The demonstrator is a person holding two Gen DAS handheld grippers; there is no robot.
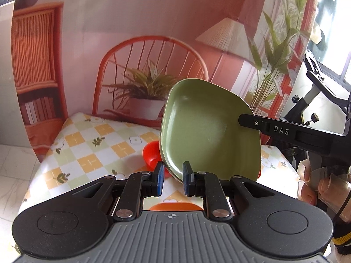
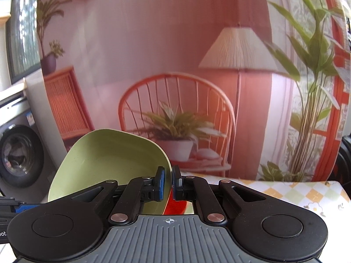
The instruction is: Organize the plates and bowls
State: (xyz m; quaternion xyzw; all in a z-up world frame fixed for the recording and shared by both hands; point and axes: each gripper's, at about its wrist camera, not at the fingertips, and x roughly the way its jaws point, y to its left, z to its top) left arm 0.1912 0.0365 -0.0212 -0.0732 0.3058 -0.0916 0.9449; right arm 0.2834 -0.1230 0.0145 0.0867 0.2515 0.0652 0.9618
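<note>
Right tongs point(image 2: 167, 183) pinch rim of green plate point(image 1: 210, 129), tilted above worktop point(image 1: 87, 144). Left tongs point(image 1: 173, 178) part-open, empty. Red bowl point(image 1: 152, 155) at plate's 9 o'clock.

checkered tablecloth point(image 1: 92, 144), printed room backdrop point(image 1: 142, 22), washing machine point(image 2: 19, 155).

Plate point(image 1: 210, 131) raised on edge above table point(image 1: 92, 153), toward its far right side; right gripper point(image 2: 167, 183) at plate's right rim, left gripper point(image 1: 173, 178) at its near rim. Small bowl point(image 1: 152, 153) on table behind plate.
</note>
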